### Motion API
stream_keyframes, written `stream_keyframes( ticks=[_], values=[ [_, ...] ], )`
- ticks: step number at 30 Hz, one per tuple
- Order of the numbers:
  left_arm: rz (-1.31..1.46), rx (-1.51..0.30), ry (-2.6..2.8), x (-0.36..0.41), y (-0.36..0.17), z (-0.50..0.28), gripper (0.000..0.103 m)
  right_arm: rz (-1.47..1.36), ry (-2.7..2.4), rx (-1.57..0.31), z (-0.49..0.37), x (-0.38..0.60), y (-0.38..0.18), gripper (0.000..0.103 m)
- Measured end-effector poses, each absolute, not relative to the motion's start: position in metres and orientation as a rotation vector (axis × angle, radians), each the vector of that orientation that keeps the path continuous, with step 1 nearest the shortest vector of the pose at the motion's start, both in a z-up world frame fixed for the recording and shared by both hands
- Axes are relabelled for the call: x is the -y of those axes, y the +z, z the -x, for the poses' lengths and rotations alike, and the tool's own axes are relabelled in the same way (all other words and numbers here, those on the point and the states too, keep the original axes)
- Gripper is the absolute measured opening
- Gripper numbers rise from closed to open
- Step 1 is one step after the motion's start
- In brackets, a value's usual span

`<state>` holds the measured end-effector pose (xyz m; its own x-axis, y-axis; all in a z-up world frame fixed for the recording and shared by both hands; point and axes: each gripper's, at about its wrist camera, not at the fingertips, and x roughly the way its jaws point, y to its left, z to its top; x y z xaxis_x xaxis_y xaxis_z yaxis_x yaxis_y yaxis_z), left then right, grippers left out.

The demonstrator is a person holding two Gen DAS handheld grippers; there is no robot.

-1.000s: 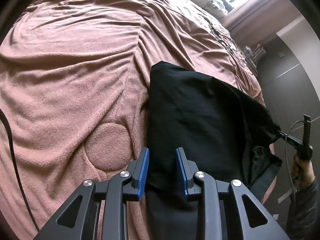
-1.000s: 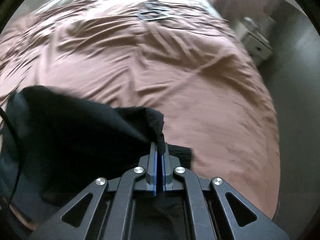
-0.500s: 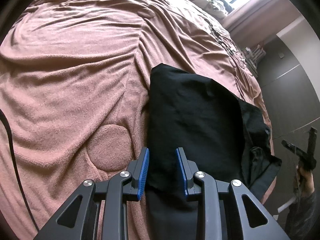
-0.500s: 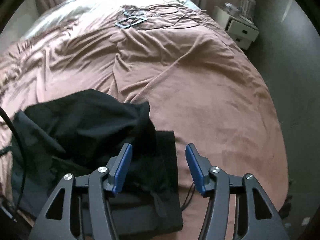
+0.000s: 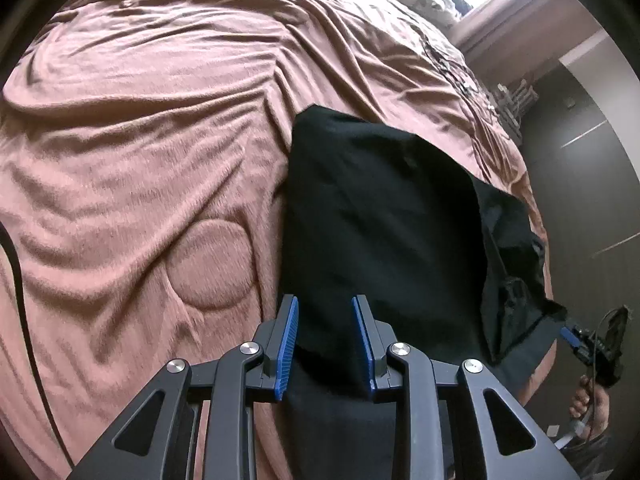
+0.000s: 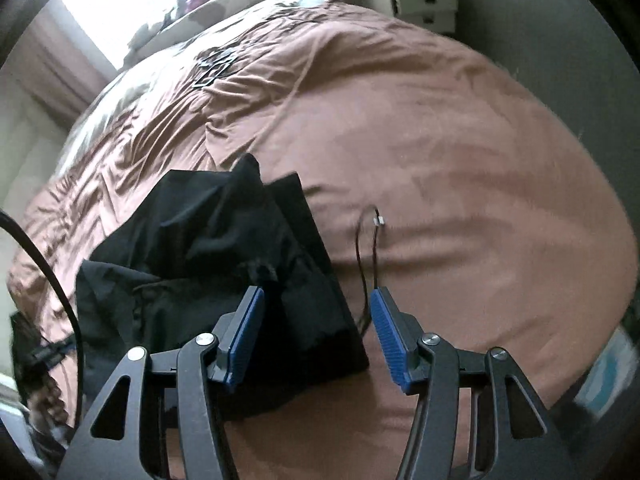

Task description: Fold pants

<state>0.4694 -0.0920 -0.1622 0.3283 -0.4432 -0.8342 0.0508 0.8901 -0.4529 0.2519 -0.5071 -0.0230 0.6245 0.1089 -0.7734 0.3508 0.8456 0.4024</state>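
The black pants lie folded on the pink bed cover, with a rumpled end at their right side. My left gripper is open, its blue pads either side of the pants' near edge, gripping nothing. My right gripper is open and empty, just above the pants' near corner; the crumpled pants spread to its left. The right gripper also shows in the left wrist view, at the pants' right corner.
The pink bed cover is wrinkled, with a round stitched patch. A thin black wire with a white plug lies on the cover beside the pants. A white bedside drawer unit stands beyond the bed. A window is at the far end.
My right gripper, shut on a pants corner a second ago, has opened, let it drop onto the bed and pulled back. The left gripper has stayed open in place.
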Motion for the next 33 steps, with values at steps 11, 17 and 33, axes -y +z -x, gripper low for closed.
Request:
stream_keyframes(
  ticks=[11, 17, 33],
  values=[
    [0.352, -1.263, -0.297, 0.096, -0.170, -0.445, 0.030, -0.827, -0.030, -0.863, -0.240, 0.520, -0.062, 0.044],
    [0.300, -1.286, -0.277, 0.097, -0.173, -0.425, 0.030, -0.910, -0.002, -0.825, -0.236, 0.538, -0.071, 0.001],
    [0.262, -1.349, -0.285, 0.101, -0.184, -0.398, 0.030, -0.824, -0.041, -0.740, -0.164, 0.523, -0.076, 0.000]
  ],
)
